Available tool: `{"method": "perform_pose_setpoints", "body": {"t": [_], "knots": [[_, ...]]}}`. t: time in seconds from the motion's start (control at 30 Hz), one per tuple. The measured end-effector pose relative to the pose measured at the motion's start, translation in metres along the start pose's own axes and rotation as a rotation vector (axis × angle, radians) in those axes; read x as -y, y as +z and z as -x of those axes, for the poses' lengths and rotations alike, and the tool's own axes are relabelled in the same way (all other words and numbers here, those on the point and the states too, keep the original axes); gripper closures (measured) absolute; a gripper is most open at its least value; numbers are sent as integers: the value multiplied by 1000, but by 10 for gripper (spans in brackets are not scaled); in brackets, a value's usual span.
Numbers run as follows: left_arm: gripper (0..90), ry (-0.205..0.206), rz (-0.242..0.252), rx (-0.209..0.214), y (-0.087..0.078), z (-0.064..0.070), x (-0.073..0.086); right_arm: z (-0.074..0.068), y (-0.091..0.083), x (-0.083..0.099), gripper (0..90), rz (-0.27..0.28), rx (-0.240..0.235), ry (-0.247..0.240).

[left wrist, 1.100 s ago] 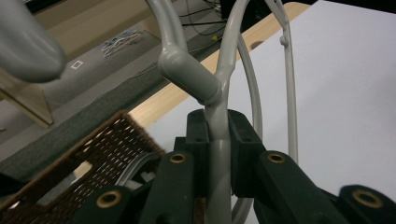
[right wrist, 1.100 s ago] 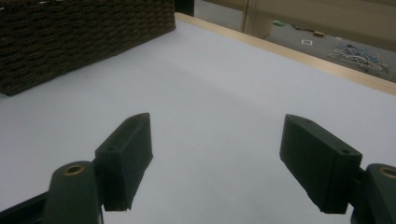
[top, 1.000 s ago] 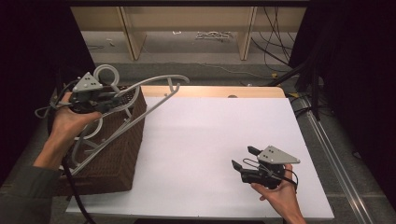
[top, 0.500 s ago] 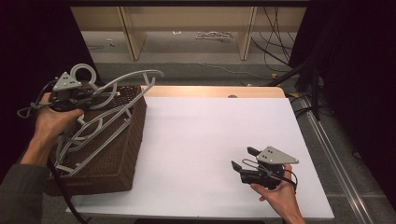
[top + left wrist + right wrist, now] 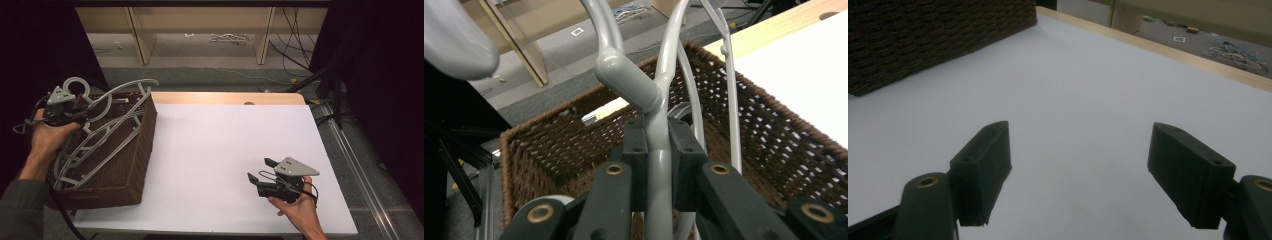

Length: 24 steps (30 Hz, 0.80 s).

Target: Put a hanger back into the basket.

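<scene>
Since the earlier frames, the left gripper [image 5: 75, 112] has carried the grey hanger [image 5: 107, 107] further left and back toward the basket; the right gripper [image 5: 261, 172] has not shifted.

Table [image 5: 225, 150]: white top with a wooden strip along its far edge, occupying the centre and right of the scene.

Wicker basket [image 5: 130, 165]: dark brown, at the table's left edge, holding several more grey hangers [image 5: 90, 150] lying at a slant inside it.

Grey hanger: held above the basket's far left part, its hook curling up beside the left gripper, its arm reaching right over the basket's far rim.

Left gripper: its jaws are pinched on the hanger's neck, just below the hook joint, as the left gripper view confirms [image 5: 656, 165].

Right gripper: held at the near right of the table, well apart from the basket, jaws spread wide with nothing between them [image 5: 1078, 170].
</scene>
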State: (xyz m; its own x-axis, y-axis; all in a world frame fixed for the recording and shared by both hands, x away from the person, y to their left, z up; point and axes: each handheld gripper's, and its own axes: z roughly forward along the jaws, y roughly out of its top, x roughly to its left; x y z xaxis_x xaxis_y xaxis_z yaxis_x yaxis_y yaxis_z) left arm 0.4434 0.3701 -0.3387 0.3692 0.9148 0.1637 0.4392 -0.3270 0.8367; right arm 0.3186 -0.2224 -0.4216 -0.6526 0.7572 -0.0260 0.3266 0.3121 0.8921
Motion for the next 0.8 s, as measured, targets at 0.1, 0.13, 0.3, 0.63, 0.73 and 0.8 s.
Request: {"method": "perform_pose_setpoints", "body": {"t": [0.1, 0.13, 0.3, 0.63, 0.73, 0.8], "knots": [[805, -4, -9, -5, -1, -5, 5, -1, 0, 0, 263, -6, 2, 5], [804, -10, -10, -11, -2, -7, 8, -1, 1, 1, 263, -6, -3, 2], [804, -11, -28, -15, -5, -14, 19, -1, 1, 1, 263, -8, -4, 4], [804, -34, -74, -14, -7, -23, 43, -1, 2, 2, 263, -13, -4, -1], [803, -1, -110, 9, -8, -24, 48, -1, 2, 2, 263, -10, -6, 0], [803, -29, -85, 6, -7, -22, 49, -1, 2, 2, 263, -10, -6, 0]]}}
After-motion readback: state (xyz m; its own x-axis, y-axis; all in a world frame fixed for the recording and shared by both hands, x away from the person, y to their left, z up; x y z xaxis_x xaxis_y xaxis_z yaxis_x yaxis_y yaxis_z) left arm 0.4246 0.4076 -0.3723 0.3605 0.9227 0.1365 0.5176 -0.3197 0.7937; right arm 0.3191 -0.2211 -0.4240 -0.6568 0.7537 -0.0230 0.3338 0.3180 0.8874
